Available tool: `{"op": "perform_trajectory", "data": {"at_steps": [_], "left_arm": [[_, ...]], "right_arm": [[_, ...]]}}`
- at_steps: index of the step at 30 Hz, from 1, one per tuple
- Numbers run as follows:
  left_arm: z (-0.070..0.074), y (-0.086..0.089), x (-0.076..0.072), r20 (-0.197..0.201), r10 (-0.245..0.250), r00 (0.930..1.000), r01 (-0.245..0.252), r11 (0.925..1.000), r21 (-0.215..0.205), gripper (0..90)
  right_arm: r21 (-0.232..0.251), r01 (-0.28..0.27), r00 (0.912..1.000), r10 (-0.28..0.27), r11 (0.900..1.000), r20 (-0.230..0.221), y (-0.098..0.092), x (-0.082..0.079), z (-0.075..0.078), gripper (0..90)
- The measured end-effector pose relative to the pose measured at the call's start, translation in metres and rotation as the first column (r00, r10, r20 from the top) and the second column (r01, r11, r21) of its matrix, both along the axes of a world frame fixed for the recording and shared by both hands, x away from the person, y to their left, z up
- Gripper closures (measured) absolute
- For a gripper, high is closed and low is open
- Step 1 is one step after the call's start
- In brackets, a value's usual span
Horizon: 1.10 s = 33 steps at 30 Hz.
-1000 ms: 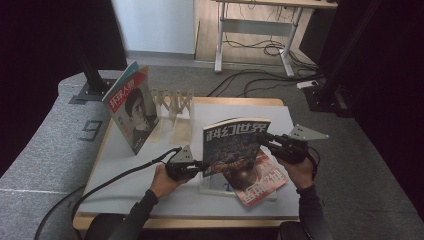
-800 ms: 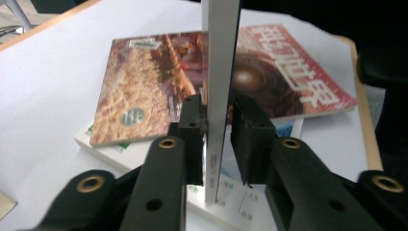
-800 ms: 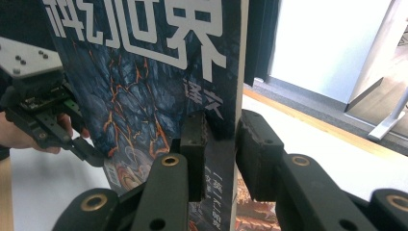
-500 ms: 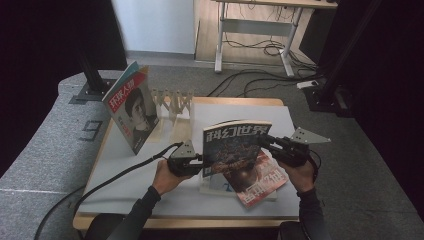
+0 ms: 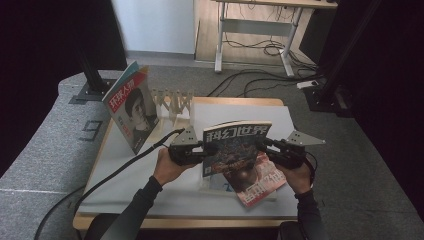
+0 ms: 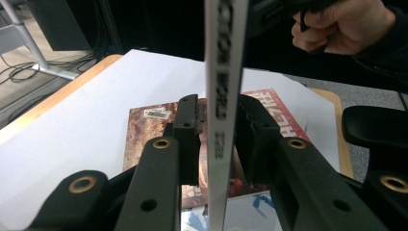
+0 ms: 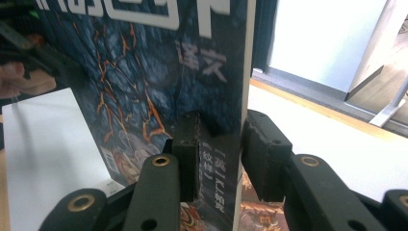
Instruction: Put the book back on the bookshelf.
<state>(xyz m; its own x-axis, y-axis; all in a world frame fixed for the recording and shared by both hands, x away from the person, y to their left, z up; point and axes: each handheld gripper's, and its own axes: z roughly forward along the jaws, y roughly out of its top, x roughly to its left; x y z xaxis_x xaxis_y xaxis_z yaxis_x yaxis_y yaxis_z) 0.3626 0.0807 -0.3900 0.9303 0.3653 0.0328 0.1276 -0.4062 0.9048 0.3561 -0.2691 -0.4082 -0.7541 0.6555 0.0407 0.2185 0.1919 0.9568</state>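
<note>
The dark-covered science-fiction magazine with large white title characters [image 5: 235, 147] stands upright in the air above the table, front cover toward the person, held by its two side edges. The left gripper [image 5: 200, 150] takes the spine edge: in the left gripper view the white spine [image 6: 222, 96] runs straight up between the two black jaws, which have just been opening; a thin gap may show on either side of it, though the view is too tight to be sure the pads have let go. The right gripper [image 5: 267, 146] sits on the opposite, fore edge; its jaws too have just been opening, and in the right gripper view the cover [image 7: 144, 72] lies against the left pad while the right pad stands slightly off the page edge.

Below the lifted magazine, a red-covered magazine [image 5: 257, 186] lies flat and askew on the white sheet over the wooden table [image 5: 125, 165], its corner near the front right edge. Behind and to the left, another magazine with a portrait cover [image 5: 131, 112] leans upright beside a pale slotted rack [image 5: 172, 102]. The white sheet between rack and grippers is open, as is its left front part, crossed by the black cable [image 5: 120, 167].
</note>
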Motion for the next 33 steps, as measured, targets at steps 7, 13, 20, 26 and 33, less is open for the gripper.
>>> {"op": "perform_trajectory", "data": {"at_steps": [7, 13, 20, 26, 33], "left_arm": [[0.009, -0.001, 0.003, -0.032, 0.002, 0.9995, -0.003, 0.9997, -0.023, 70.3], [0.016, 0.003, 0.006, -0.045, 0.007, 0.999, -0.008, 0.9992, -0.038, 70.7], [0.026, -0.005, 0.005, -0.029, 0.004, 0.9996, -0.005, 0.9998, -0.021, 73.2], [0.027, -0.01, 0.004, -0.013, 0.021, 0.9997, -0.021, 0.9998, 0.0, 80.6], [0.026, -0.012, 0.004, -0.006, 0.054, 0.9985, -0.054, 0.9985, -0.011, 82.2]], "right_arm": [[-0.038, 0.014, 0.9995, -0.015, 0.999, -0.027, 0.003, 0.002, -0.015, 64.7], [-0.056, 0.019, 0.9986, -0.022, 0.998, -0.048, 0.004, 0.003, -0.028, 64.5], [-0.064, 0.028, 0.997, -0.032, 0.998, -0.071, 0.006, 0.003, -0.041, 64.0], [-0.068, 0.034, 0.995, -0.04, 0.997, -0.091, 0.005, 0.002, -0.051, 64.0], [-0.073, 0.048, 0.9928, -0.055, 0.996, -0.106, 0.003, 0.002, -0.059, 63.2]]}}
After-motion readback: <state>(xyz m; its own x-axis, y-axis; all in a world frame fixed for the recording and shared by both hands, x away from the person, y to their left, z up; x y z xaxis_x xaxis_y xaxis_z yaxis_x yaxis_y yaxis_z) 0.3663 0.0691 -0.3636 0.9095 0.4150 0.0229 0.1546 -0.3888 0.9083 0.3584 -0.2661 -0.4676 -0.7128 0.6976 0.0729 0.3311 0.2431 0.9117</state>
